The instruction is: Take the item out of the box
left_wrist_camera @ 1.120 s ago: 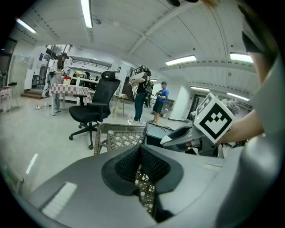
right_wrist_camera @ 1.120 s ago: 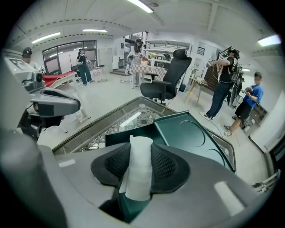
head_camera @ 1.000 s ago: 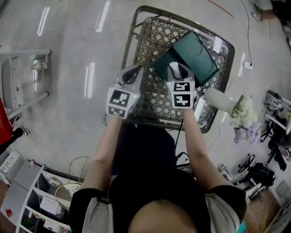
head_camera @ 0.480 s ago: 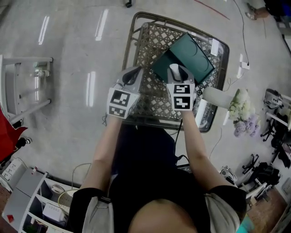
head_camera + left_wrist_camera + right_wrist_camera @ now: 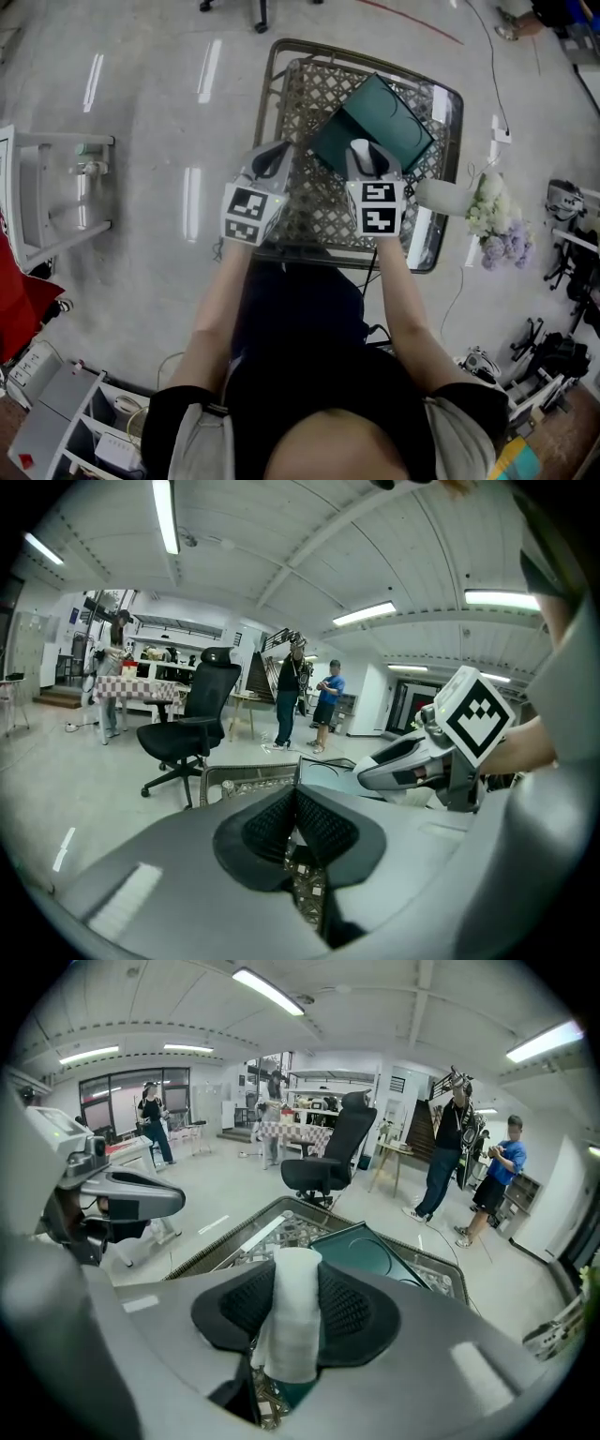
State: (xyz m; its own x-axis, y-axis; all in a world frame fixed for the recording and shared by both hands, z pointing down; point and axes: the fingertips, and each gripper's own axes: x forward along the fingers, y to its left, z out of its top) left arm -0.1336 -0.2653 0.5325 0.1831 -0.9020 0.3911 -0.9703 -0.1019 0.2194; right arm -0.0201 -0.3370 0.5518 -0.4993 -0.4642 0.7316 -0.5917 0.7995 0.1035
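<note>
A dark green open box (image 5: 389,117) lies tilted on a lattice-topped table (image 5: 274,103). My right gripper (image 5: 362,153) hovers over the box's near edge, shut on a white roll (image 5: 359,148). In the right gripper view the white roll (image 5: 292,1321) stands upright between the black pads (image 5: 352,1312), with the green box (image 5: 380,1251) below and beyond. My left gripper (image 5: 272,161) hangs over the table's left part. Its pads (image 5: 323,822) meet in the left gripper view with nothing between them.
A white cylinder (image 5: 446,199) and a bunch of pale flowers (image 5: 497,230) sit off the table's right side. A white frame (image 5: 47,187) stands on the floor at left. A black office chair (image 5: 187,733) and several standing people (image 5: 455,1152) are beyond the table.
Both grippers have lifted a little above the table, the right one still gripping the white roll. The left gripper has stayed shut.
</note>
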